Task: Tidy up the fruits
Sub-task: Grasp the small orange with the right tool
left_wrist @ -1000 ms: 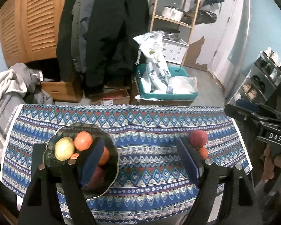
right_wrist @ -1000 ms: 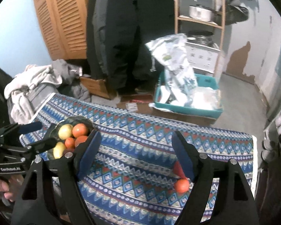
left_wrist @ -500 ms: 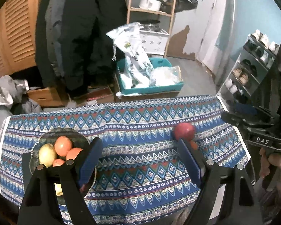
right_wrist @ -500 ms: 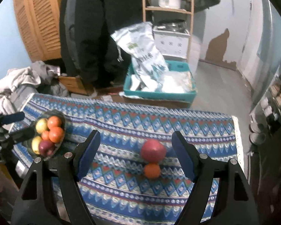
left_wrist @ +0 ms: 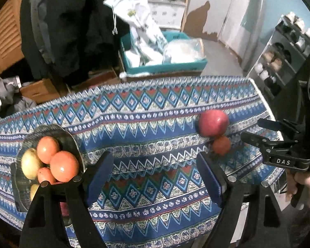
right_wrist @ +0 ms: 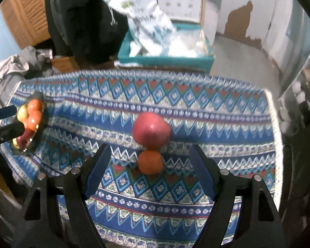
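A red apple (right_wrist: 152,129) and a small orange (right_wrist: 150,162) lie touching on the patterned tablecloth (right_wrist: 196,111); they also show in the left wrist view, the apple (left_wrist: 213,123) and orange (left_wrist: 221,145) at the right. My right gripper (right_wrist: 149,170) is open, with the orange between and just beyond its fingertips. A dark bowl (left_wrist: 51,130) at the left holds oranges (left_wrist: 64,166) and a yellow fruit (left_wrist: 30,163). My left gripper (left_wrist: 155,175) is open and empty over the cloth, right of the bowl. The right gripper also shows in the left wrist view (left_wrist: 264,132).
A teal crate (left_wrist: 165,66) with white bags stands on the floor behind the table. Dark coats (left_wrist: 72,20) hang behind. A shoe rack (left_wrist: 285,51) is at the right. Clothes (right_wrist: 12,72) are piled at the left. The table edge is close at the right.
Both grippers have swung right and moved closer to the table. The apple and orange now sit centred in front of my right gripper. The left gripper has moved off the bowl.
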A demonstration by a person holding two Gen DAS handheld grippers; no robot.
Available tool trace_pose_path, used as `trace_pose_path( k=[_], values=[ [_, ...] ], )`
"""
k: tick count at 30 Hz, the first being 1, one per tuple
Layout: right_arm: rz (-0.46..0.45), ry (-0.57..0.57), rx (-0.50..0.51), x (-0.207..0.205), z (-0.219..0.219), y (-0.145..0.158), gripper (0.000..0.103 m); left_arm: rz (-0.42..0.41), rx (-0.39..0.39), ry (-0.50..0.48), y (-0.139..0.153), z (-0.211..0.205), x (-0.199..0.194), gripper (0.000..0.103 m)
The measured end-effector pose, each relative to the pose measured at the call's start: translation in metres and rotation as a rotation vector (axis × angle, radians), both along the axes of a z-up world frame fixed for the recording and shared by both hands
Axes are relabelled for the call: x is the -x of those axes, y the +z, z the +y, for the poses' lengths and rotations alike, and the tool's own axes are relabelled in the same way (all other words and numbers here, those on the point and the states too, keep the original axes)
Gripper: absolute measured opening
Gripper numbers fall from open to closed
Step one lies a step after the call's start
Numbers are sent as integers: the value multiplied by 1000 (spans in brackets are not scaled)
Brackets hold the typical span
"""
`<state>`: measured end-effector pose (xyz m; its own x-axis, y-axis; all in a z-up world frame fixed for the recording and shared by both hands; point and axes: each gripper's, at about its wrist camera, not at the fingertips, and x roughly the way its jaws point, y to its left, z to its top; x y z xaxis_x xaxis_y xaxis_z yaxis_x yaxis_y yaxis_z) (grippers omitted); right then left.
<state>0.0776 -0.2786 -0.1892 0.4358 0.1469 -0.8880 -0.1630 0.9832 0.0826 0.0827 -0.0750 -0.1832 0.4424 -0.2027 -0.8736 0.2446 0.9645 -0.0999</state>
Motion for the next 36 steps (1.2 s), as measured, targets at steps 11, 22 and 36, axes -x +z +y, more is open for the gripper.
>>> trace_pose_path(
  k=[11,22,36],
  values=[
    [128,21,43,-22,8,-72,79,86,-34,11,-52,-7,-20,84],
    [194,46,42,-23,14,-107,62,121,-69,-6,-76,-17,-27,84],
    [141,-68,32,-16,-28,-84,45,85,-11,-66,-63,-58,-39,84]
  ],
)
